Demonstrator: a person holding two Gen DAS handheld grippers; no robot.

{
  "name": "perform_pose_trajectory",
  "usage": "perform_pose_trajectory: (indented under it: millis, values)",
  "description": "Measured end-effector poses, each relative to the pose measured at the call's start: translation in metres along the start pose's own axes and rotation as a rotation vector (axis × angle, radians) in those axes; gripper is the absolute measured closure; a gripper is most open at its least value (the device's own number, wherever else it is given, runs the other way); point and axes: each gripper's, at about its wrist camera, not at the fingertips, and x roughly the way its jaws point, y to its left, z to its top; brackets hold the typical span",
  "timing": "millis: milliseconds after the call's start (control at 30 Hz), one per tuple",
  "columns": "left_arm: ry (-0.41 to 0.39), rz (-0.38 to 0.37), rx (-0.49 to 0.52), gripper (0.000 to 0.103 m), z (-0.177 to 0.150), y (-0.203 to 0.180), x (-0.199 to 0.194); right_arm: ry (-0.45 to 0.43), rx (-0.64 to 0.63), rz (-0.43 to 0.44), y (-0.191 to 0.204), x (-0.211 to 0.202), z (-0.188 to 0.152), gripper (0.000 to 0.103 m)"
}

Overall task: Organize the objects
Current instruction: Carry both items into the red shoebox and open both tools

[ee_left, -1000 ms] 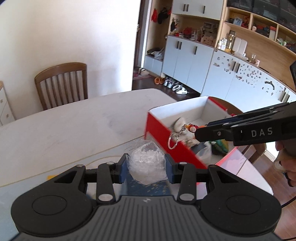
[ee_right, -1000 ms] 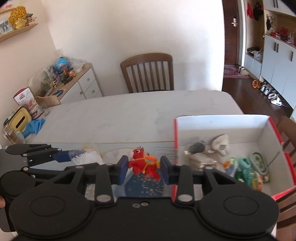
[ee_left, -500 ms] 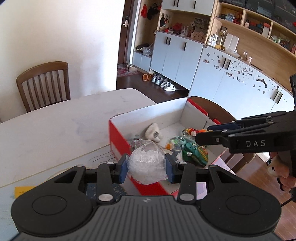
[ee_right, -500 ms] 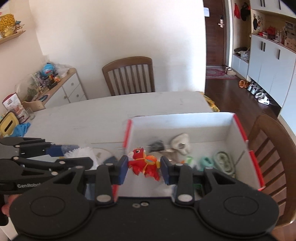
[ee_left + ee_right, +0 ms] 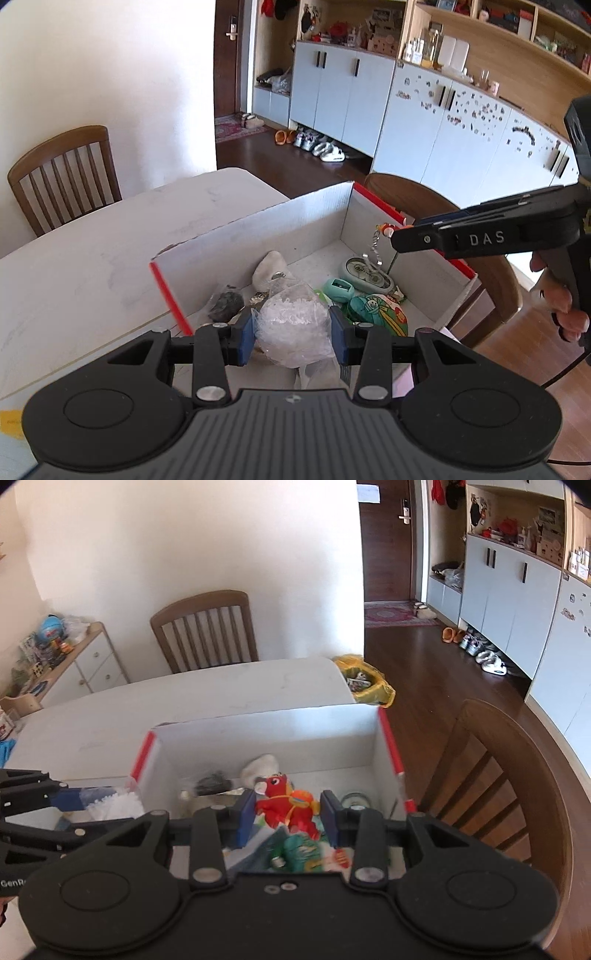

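My left gripper (image 5: 293,330) is shut on a clear plastic bag of white beads (image 5: 293,325) and holds it above the near edge of the red-and-white box (image 5: 306,225). My right gripper (image 5: 288,812) is shut on a red toy keychain (image 5: 286,805) and holds it over the box (image 5: 266,731). In the left wrist view the right gripper (image 5: 399,230) reaches in from the right, with the toy's key ring (image 5: 373,254) dangling below it. In the right wrist view the left gripper (image 5: 92,801) with the white bag (image 5: 118,805) is at the left.
The box holds a white object (image 5: 269,269), a dark object (image 5: 225,304), a green sharpener (image 5: 340,288), an oval tin (image 5: 365,273) and a green pouch (image 5: 380,312). Wooden chairs (image 5: 207,627) (image 5: 495,775) stand behind and right of the white table (image 5: 92,243). A yellow bag (image 5: 365,683) sits on the floor.
Both grippers have moved right with their loads, from over the table to above the open box. Both grips are unchanged.
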Motion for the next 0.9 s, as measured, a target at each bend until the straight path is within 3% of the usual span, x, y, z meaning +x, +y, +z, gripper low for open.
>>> perform_pose_trajectory:
  millis: [267,567,900]
  values:
    - [0.037,0.006,0.009,0.063,0.014,-0.006,0.039,0.042,-0.038,-0.032,-0.016,0.035,0.007,0.067]
    - [0.086,0.028,0.009,0.063,0.023,-0.008,0.086,0.073,-0.026,-0.011,-0.024,0.071,0.01,0.066]
    - [0.138,0.033,0.005,0.062,0.02,-0.003,0.11,0.188,-0.07,-0.017,-0.025,0.106,-0.009,0.066]
